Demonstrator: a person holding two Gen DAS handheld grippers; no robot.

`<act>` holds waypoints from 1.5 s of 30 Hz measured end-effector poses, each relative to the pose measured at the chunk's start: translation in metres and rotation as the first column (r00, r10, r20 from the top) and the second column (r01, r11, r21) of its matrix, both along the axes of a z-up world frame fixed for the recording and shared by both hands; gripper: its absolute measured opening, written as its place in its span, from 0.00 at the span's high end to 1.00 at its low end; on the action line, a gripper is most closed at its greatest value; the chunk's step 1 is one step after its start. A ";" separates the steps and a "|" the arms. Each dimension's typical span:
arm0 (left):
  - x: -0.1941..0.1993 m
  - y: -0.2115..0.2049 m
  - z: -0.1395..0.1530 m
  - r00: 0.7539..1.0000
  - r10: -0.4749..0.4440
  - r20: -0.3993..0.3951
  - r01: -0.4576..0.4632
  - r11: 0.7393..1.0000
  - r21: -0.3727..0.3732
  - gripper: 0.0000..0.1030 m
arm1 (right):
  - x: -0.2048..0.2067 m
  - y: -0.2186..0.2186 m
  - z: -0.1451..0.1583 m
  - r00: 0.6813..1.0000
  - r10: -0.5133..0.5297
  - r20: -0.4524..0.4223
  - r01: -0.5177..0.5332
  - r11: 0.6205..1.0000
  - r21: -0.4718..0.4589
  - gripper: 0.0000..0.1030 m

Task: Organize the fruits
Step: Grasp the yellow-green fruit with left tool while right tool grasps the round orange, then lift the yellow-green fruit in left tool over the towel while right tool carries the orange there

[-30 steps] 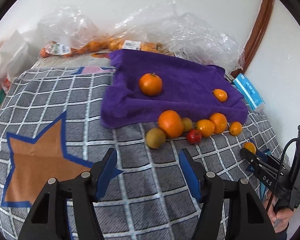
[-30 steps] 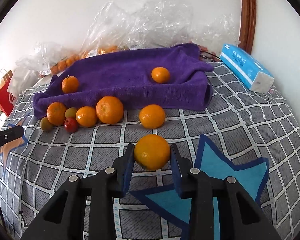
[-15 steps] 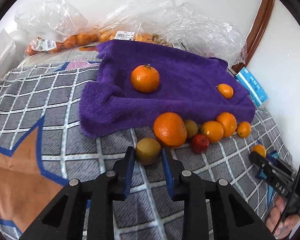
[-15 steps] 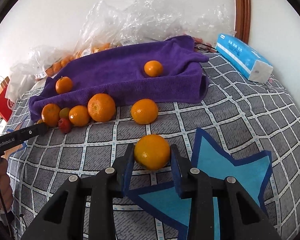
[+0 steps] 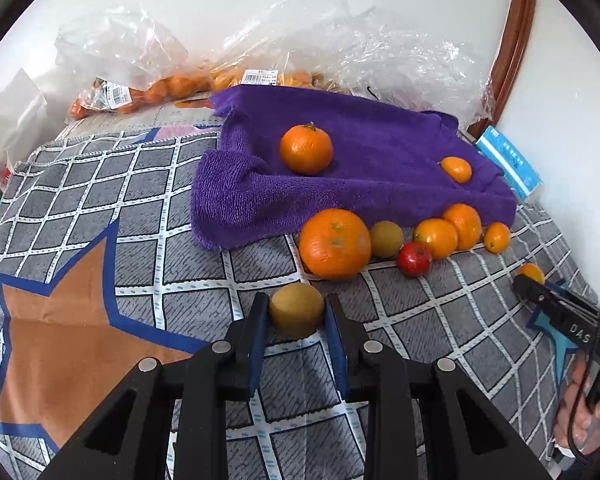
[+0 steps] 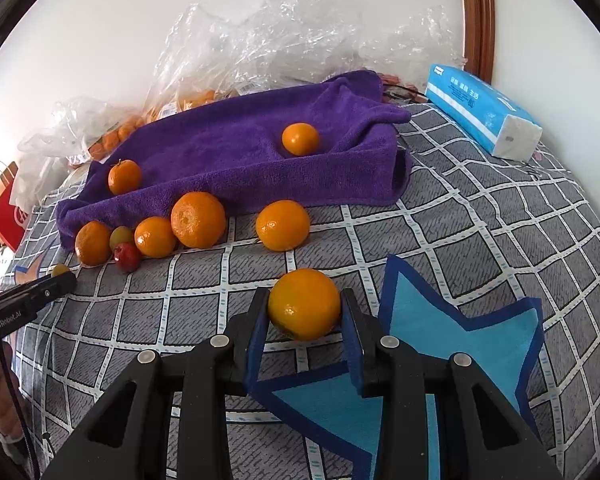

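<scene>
My left gripper (image 5: pixel 296 312) is shut on a small yellow-green fruit (image 5: pixel 296 309), just in front of a big orange (image 5: pixel 334 243) on the grey checked cover. My right gripper (image 6: pixel 305 308) is shut on an orange (image 6: pixel 304 303). A purple towel (image 5: pixel 380 148) lies beyond, with one stemmed orange (image 5: pixel 306 149) and a small orange (image 5: pixel 456 169) on it. Along the towel's near edge sits a row of several fruits, among them a red one (image 5: pixel 414 258). In the right wrist view the towel (image 6: pixel 228 148) and a lone orange (image 6: pixel 283 225) show.
Crumpled clear bags (image 5: pixel 260 72) with more oranges pile against the back wall. A blue tissue pack (image 6: pixel 480 109) lies at the right by the wall. A red bag (image 6: pixel 6 208) stands at the far left. A hand (image 5: pixel 584 408) grips the right tool's handle.
The left gripper moved forward to the row and closed from wide open onto the yellow-green fruit, which now sits apart from the big orange. The right gripper kept its orange and hardly moved.
</scene>
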State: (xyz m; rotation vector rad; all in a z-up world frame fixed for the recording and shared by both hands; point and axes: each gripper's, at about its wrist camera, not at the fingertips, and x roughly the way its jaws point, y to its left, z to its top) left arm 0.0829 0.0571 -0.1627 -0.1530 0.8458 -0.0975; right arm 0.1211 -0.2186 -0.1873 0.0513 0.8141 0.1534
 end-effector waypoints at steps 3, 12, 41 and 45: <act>0.000 0.008 -0.002 1.000 0.006 0.000 -0.006 0.998 -0.062 0.75 | -0.002 0.001 0.002 1.000 0.010 0.013 -0.010 1.000 0.004 0.66; 0.000 0.019 -0.004 1.000 0.026 0.003 -0.025 0.986 -0.163 0.75 | -0.004 0.006 0.003 0.999 0.039 0.010 -0.039 0.999 -0.020 0.66; -0.029 0.006 0.030 0.979 0.020 0.203 -0.008 0.998 -0.060 0.75 | -0.030 0.022 0.030 0.992 0.056 0.109 -0.049 0.997 -0.066 0.66; -0.025 0.011 0.040 0.986 0.056 0.156 -0.050 0.998 -0.044 0.75 | -0.030 0.026 0.046 0.988 0.062 0.144 -0.053 0.996 -0.065 0.66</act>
